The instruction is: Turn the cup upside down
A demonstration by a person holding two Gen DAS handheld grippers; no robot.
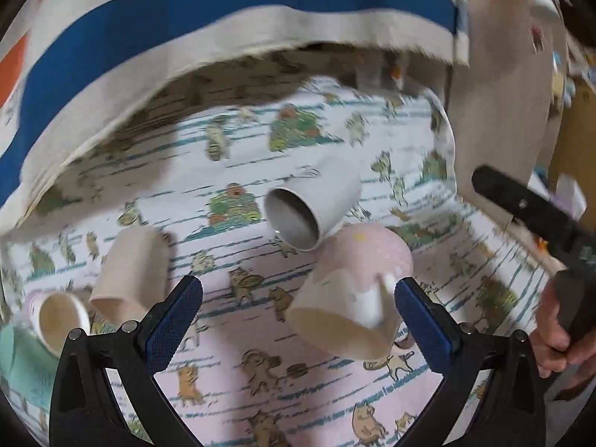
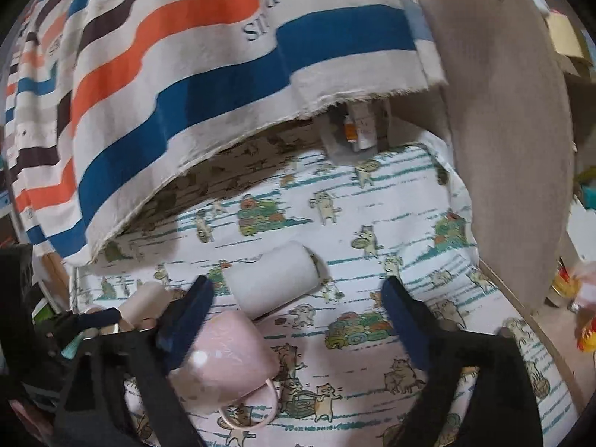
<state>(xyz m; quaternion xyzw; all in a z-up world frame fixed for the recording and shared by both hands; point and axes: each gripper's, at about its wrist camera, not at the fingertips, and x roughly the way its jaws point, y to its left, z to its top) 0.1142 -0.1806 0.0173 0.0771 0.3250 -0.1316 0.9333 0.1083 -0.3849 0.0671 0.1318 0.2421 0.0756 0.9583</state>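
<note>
A pink mug (image 1: 357,283) with a handle lies tipped over on the cat-print cloth (image 1: 298,391), its mouth toward me, just in front of my open left gripper (image 1: 296,309). A grey-white cup (image 1: 313,206) lies on its side behind it, touching it. In the right wrist view the pink mug (image 2: 223,365) lies by the left finger of my open right gripper (image 2: 298,309), and the grey-white cup (image 2: 272,283) lies just beyond. Both grippers are empty.
A beige cup (image 1: 130,272), a small white cup (image 1: 61,320) and a green cup (image 1: 18,365) lie at the left. A striped cloth (image 1: 149,37) hangs over the back. A board (image 2: 514,149) stands at the right edge.
</note>
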